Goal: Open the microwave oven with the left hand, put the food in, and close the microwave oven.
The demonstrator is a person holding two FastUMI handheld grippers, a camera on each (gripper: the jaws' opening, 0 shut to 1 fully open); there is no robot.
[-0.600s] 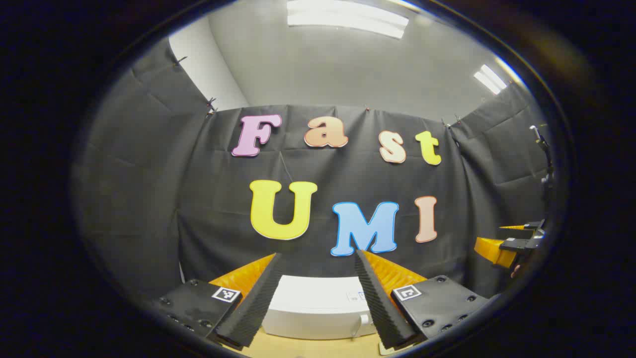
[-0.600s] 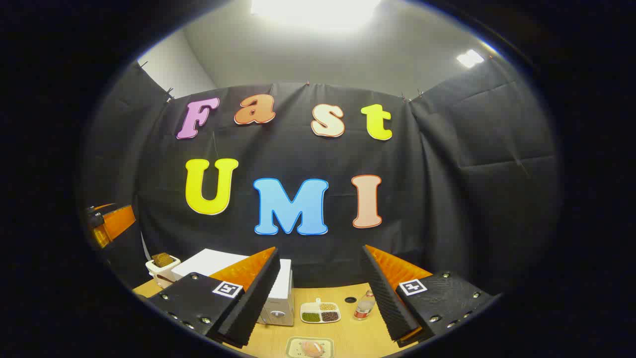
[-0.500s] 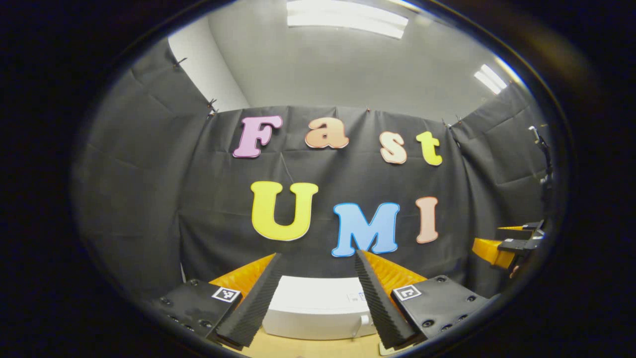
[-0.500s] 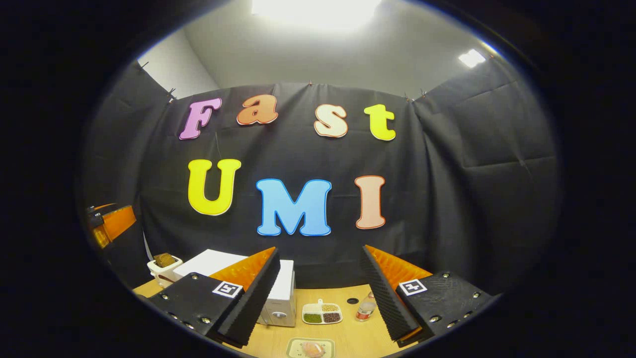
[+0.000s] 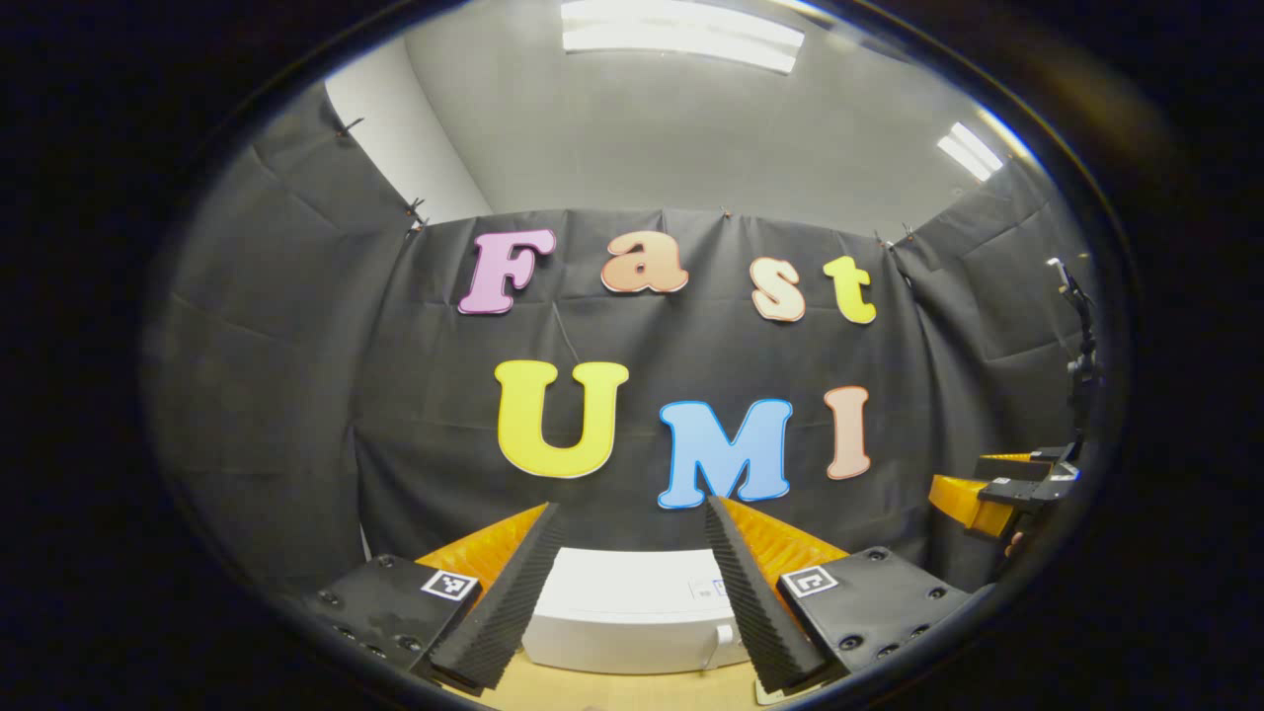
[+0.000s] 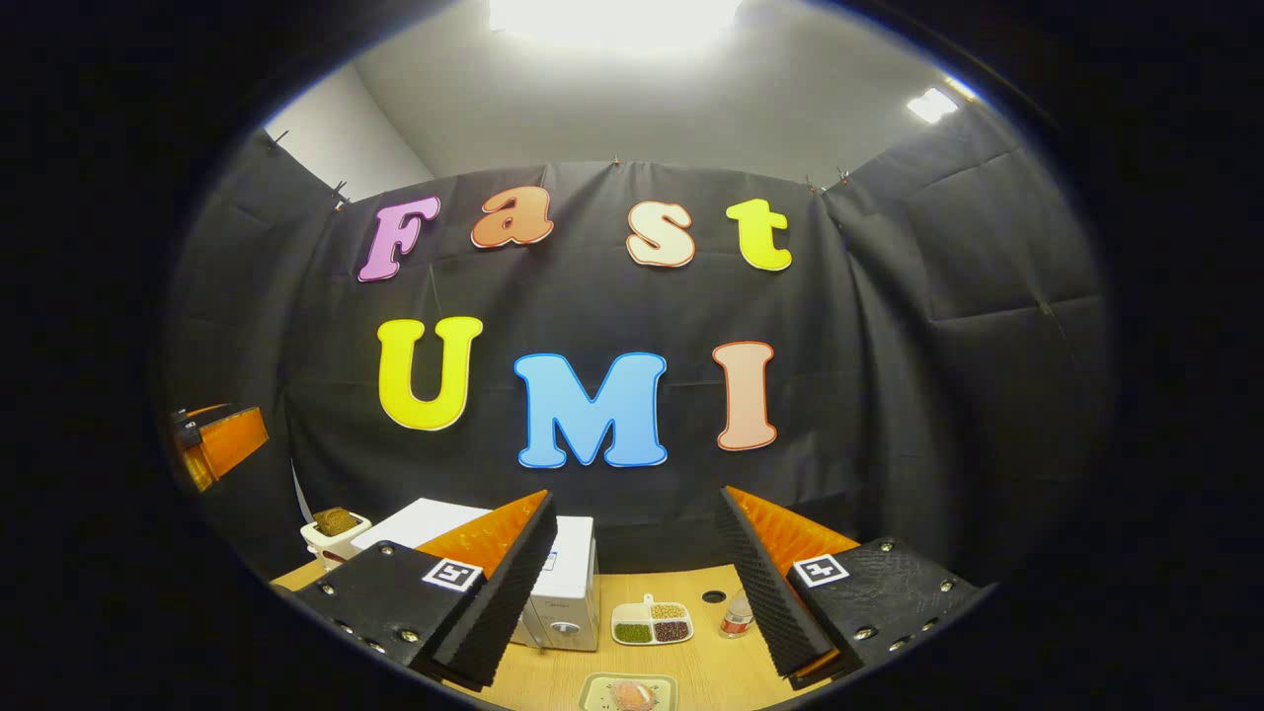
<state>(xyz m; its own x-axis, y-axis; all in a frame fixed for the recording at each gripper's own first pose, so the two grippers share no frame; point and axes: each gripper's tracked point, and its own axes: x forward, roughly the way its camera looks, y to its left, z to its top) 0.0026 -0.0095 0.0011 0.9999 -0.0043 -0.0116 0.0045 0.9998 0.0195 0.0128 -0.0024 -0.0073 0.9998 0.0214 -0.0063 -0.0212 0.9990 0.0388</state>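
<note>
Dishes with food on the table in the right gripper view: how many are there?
3. A divided dish of beans sits beside the microwave, a plate of food lies nearest the camera, and a small cup stands at the far left. The tongs may hide others.

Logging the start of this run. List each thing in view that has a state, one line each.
microwave oven: door shut, upright on the table.
left hand-held gripper: open, empty, above the microwave oven.
right hand-held gripper: open, empty.
food: on its tray, on the table.
divided dish: filled, on the table.
bottle: upright.
</note>
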